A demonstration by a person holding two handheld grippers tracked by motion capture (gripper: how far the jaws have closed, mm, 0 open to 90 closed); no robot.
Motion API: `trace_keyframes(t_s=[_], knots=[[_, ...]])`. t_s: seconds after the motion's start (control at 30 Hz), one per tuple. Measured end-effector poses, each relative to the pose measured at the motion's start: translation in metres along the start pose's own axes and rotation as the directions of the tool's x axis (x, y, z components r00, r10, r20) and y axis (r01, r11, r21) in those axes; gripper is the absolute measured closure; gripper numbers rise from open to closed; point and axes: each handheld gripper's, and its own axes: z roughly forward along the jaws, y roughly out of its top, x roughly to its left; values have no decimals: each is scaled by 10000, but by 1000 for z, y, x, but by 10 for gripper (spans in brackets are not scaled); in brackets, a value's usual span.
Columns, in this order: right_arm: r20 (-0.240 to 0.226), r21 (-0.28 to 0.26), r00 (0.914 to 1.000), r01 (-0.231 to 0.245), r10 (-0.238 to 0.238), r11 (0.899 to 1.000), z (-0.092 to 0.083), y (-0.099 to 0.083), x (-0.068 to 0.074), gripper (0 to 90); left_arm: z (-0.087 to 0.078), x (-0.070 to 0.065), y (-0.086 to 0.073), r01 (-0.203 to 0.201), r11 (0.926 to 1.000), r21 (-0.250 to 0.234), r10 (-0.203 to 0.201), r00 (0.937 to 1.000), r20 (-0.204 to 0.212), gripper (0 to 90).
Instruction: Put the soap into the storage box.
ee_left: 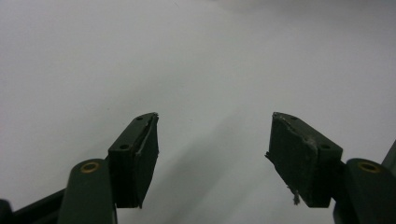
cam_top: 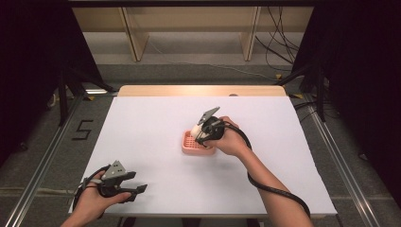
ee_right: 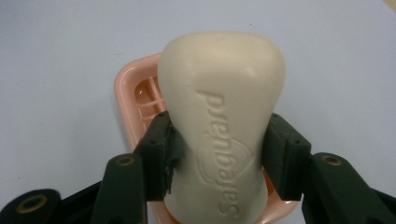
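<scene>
A cream bar of soap (ee_right: 224,126) with embossed lettering is clamped between the two black jaws of my right gripper (ee_right: 217,154). It hangs just over a pink slatted soap dish (ee_right: 135,98), whose rim shows behind and under it. In the high view the right gripper (cam_top: 202,135) points down over the pink soap dish (cam_top: 189,144) near the middle of the white table, and the soap (cam_top: 195,129) shows as a pale patch at its tip. My left gripper (cam_top: 137,190) rests low at the near left corner. In its own view the left gripper (ee_left: 212,149) stands open over bare white surface.
The white table (cam_top: 156,123) has a wooden strip along its far edge. Beyond it stand wooden shelf legs (cam_top: 135,38) and loose cables (cam_top: 279,42) on the floor. Metal rails (cam_top: 42,156) flank the table.
</scene>
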Motion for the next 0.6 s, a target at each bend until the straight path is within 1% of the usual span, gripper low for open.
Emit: trace_keyframes(t_s=[0.03, 0.07, 0.1, 0.13, 0.17, 0.2, 0.23, 0.33, 0.37, 0.47, 0.5, 0.53, 0.57, 0.6], knots=[[16, -19, 10000, 17, -17, 10000, 1, 0, 0, 505, 0, 0, 0, -27, 10000, 7, 27, 10000, 23, 327], [-6, 76, 10000, -97, 97, 9999, 1, 0, 1, 505, 0, 0, 0, -37, 10000, 10, 37, 10000, 18, 327], [-18, 73, 10000, 5, -5, 10000, 2, 0, 0, 505, 0, 0, 0, -31, 10000, -1, 31, 10000, 42, 327], [-36, 106, 9998, -211, 212, 9997, 3, 0, 2, 505, -1, 0, 0, -44, 10000, 2, 44, 9999, 114, 327], [11, 78, 10000, -21, 21, 10000, 3, 0, 1, 505, 0, 1, 0, -29, 10000, 26, 29, 10000, 39, 327], [18, 113, 9998, -207, 207, 9997, 4, 0, 2, 505, -1, 1, 0, -24, 10000, 16, 24, 10000, 47, 327], [-34, 117, 10000, 26, -26, 9999, 4, 0, 0, 505, -1, 0, 0, -26, 10000, -30, 27, 10000, 63, 327], [-37, 105, 10000, -4, 5, 9999, 6, 0, 0, 505, -1, 0, 0, -6, 10000, -43, 7, 9999, 115, 327], [-32, 104, 10000, -4, 4, 9999, 6, 0, 0, 505, -1, 0, 0, -32, 10000, -23, 32, 10000, 60, 327], [-64, 144, 9999, 99, -98, 9998, 6, 0, -1, 505, 0, 0, 0, -30, 10000, -19, 31, 9999, 110, 327], [-62, 157, 9999, 88, -87, 9998, 6, 1, -1, 505, 0, 1, 0, -54, 10000, 21, 54, 10000, 68, 327], [-51, 181, 10000, -1, 2, 9998, 6, 1, 0, 505, -1, 1, 0, -76, 10000, 36, 76, 9999, 148, 327], [-96, 215, 9998, -151, 153, 9997, 6, 0, 1, 505, -1, 0, 0, -34, 10000, -3, 34, 9999, 138, 327], [-50, 133, 9999, 159, -159, 9998, 6, 1, -1, 505, -1, 0, 0, -43, 10000, 5, 43, 9999, 136, 327]])
